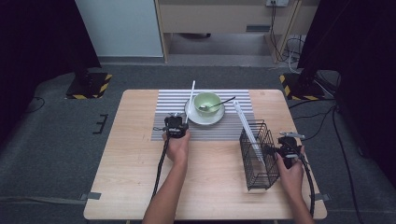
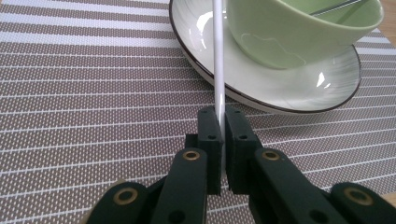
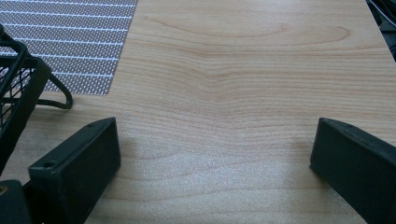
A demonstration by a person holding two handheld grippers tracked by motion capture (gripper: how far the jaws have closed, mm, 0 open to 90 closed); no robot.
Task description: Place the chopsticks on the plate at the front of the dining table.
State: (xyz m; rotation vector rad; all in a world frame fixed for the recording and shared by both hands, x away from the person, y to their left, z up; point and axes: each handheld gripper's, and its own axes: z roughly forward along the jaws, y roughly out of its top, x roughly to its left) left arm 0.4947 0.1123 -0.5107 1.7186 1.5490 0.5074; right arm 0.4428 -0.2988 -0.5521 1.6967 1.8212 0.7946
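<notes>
One white chopstick [image 2: 218, 56] is pinched in your left gripper [image 2: 222, 122], the pads pressed together on its lower end; the stick runs away from the jaws and leans over the rim of the white saucer [image 2: 299, 93], just beside the green bowl [image 2: 299, 32] that sits on it. In the high view the same chopstick [image 1: 191, 99] points away from you, at the left of the bowl [image 1: 207, 102]. A spoon [image 1: 219, 103] rests in the bowl, its handle sticking out to the right. A second white chopstick [image 1: 247, 130] stands tilted in the black wire basket [image 1: 259, 156].

Your right gripper [image 1: 286, 148] hangs just beside the basket with its jaws spread wide over bare table [image 3: 243, 70], holding nothing.

Risks, as judged from here: the grip sits at the very end of a thin, smooth stick, so it may pivot or slip between the pads on lifting. A sideways swing could knock the bowl or clip the saucer rim. The basket is light wire and may shift if struck.

Not determinable: whether the stick touches the saucer rim or clears it, since the far tip is cut off in the left gripper view. The bowl's contents are too small to make out. The striped mat [image 1: 173, 100] lies under the saucer.
</notes>
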